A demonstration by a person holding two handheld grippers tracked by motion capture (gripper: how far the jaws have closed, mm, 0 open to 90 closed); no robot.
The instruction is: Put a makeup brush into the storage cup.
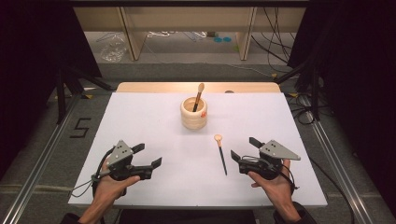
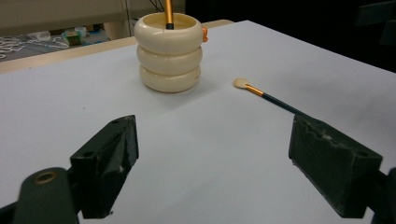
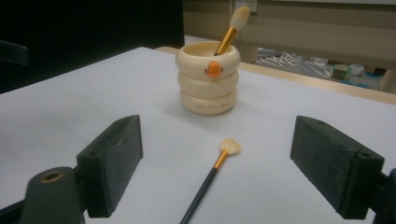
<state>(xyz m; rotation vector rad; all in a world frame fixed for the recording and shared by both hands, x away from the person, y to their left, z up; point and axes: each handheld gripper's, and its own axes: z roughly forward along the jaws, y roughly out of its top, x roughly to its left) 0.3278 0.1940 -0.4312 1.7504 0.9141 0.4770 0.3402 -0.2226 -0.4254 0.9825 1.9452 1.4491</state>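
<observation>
Jaws on both the left gripper [image 1: 150, 156] and the right gripper [image 1: 243, 148] stand wide apart with nothing between them. One brush [image 1: 199, 95] already stands in the cream holder [image 1: 194, 113] at the far middle of the tabletop [image 1: 140, 121]; the second brush [image 1: 221, 153] lies flat, just beside the right gripper, so about half the job looks done. How deep the standing brush sits inside the holder is hidden

White table [image 1: 140, 121], grey floor [image 1: 187, 70] w/ cables, wooden shelf legs [image 1: 130, 32] behind, dark sides.
</observation>
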